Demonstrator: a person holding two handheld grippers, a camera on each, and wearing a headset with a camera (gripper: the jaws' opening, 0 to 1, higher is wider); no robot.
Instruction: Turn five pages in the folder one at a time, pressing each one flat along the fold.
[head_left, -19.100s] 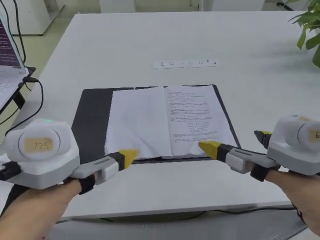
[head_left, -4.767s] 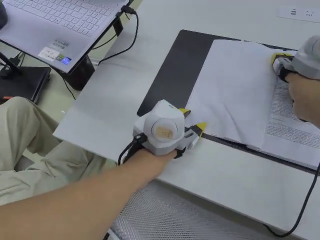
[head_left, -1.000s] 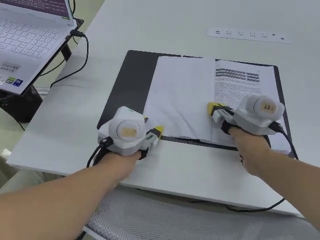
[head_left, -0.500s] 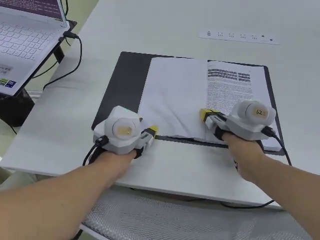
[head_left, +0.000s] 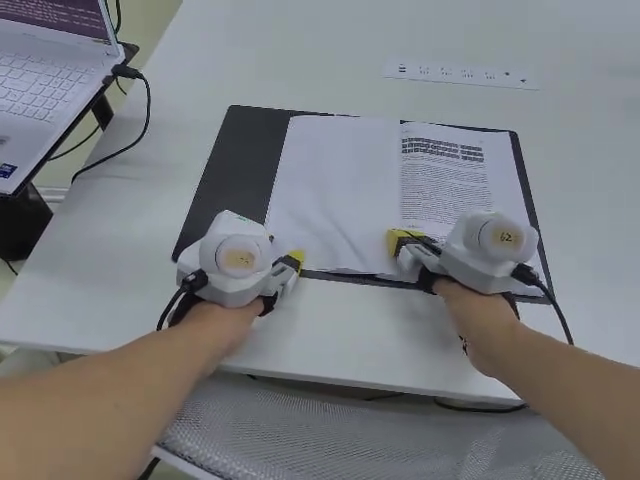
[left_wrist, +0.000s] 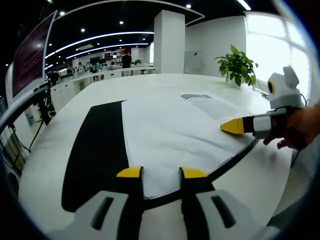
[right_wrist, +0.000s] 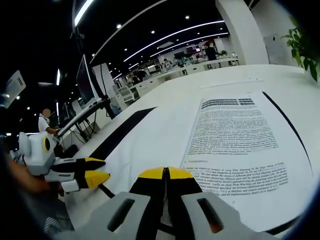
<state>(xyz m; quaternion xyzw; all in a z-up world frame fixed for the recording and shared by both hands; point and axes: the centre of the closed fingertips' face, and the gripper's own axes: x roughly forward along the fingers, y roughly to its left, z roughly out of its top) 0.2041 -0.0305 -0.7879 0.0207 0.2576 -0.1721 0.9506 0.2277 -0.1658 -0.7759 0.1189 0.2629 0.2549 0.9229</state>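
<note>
The black folder (head_left: 235, 160) lies open on the white table. A blank white page (head_left: 330, 180) lies turned over to the left, and a printed page (head_left: 445, 185) faces up on the right. My right gripper (head_left: 398, 240) is shut, its yellow tips (right_wrist: 165, 173) down on the paper at the fold, close to the folder's near edge. My left gripper (head_left: 288, 265) is open, its tips (left_wrist: 161, 172) at the near left corner of the blank page (left_wrist: 170, 135) with nothing between them. The right gripper (left_wrist: 235, 125) comes into the left gripper view from the right.
An open laptop (head_left: 40, 60) stands at the far left, its cable (head_left: 125, 110) trailing onto the table. A white power strip (head_left: 460, 74) lies beyond the folder. A potted plant (left_wrist: 237, 65) stands at the far right. The table's near edge (head_left: 340, 370) runs just under my hands.
The right gripper has slid along the fold toward the folder's near edge, still shut. The left gripper has stayed at the page's near left corner. The head camera has shifted.
</note>
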